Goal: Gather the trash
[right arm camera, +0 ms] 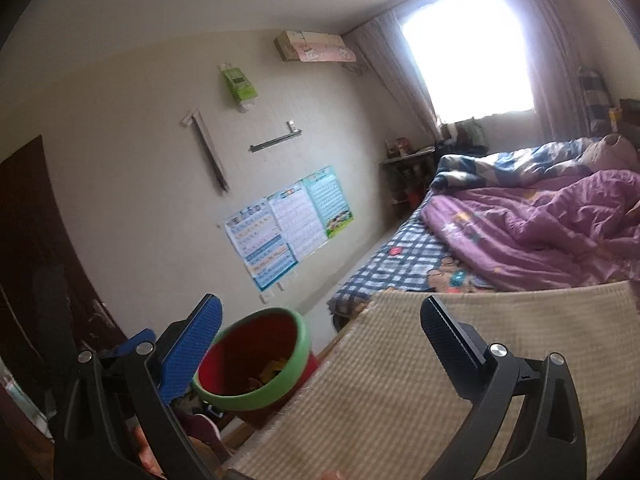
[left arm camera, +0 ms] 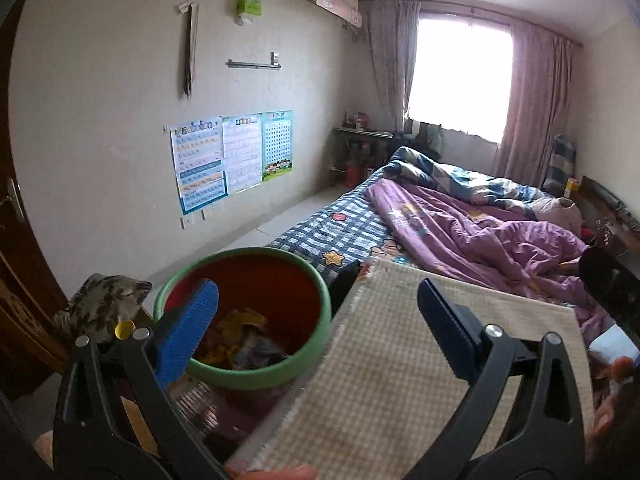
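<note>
A red bin with a green rim [left arm camera: 244, 312] stands beside the bed's foot, with yellow and grey trash [left arm camera: 248, 340] lying in its bottom. My left gripper [left arm camera: 320, 320] is open above and in front of it, nothing between its blue fingers [left arm camera: 188, 332]. In the right wrist view the same bin [right arm camera: 256, 364] sits low left, wrappers [right arm camera: 272, 372] visible inside. My right gripper [right arm camera: 324, 344] is open and empty too, over a beige checked mat [right arm camera: 400, 380]. The left gripper's blue finger [right arm camera: 136, 344] shows at the left there.
The beige checked mat [left arm camera: 380, 360] covers the bed's near end. A bed [left arm camera: 352, 232] with a purple quilt [left arm camera: 480, 232] fills the right. A dark wooden door [left arm camera: 16, 240] stands at left, a patterned cushion [left arm camera: 100, 304] by the bin. Posters [left arm camera: 232, 156] hang on the wall.
</note>
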The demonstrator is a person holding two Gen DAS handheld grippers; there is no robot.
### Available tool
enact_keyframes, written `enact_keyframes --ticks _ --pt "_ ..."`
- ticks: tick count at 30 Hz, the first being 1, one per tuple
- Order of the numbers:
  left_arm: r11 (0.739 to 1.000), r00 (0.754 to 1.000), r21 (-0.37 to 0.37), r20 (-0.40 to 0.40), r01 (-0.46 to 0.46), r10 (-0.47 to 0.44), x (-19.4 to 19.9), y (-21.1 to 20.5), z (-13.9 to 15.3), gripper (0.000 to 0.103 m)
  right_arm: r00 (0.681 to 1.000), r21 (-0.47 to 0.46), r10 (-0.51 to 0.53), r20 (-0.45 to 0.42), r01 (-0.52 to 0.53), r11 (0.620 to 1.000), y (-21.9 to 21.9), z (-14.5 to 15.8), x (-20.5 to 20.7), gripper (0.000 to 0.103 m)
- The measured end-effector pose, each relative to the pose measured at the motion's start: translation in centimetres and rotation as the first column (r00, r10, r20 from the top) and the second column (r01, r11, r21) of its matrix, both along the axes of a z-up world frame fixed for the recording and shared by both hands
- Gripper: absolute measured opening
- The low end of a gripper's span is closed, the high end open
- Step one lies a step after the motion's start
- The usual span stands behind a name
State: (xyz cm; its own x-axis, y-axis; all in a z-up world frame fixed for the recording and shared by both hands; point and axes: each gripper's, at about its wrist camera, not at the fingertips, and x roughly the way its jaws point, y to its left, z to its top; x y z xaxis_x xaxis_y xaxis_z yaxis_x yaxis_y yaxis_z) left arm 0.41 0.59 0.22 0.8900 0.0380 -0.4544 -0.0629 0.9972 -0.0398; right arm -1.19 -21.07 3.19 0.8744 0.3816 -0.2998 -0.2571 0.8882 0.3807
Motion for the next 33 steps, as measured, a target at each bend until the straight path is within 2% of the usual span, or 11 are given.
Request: enact_keyframes --ticks 14,27,31,33 --pt "0.999 0.999 -0.01 -0.011 0.031 -0.031 -1.8 -2.7 0.8 0.098 0.994 -0.036 -0.092 -0.051 0.09 0.995 -3.4 -1.3 -1.6 0.096" --pt "0.999 0.998 -0.001 -0.02 0.052 -0.052 -1.5 -3.8 0.5 0.098 0.988 -0.063 -0.123 -0.091 0.117 0.991 -4.5 -2.6 -1.4 0.096" --pt "0.998 0.998 0.015 -0.03 0.054 -0.053 -1.3 -3.8 0.2 0.098 0.976 -0.118 -0.154 -0.151 0.137 0.984 -5.2 -4.2 -0.3 0.096" --pt "0.999 0.998 0.002 -0.048 0.044 -0.044 -0.9 -3.5 -0.1 0.098 0.956 -0.175 -0.196 -0.217 0.16 0.972 -6.0 -6.2 0.7 0.096"
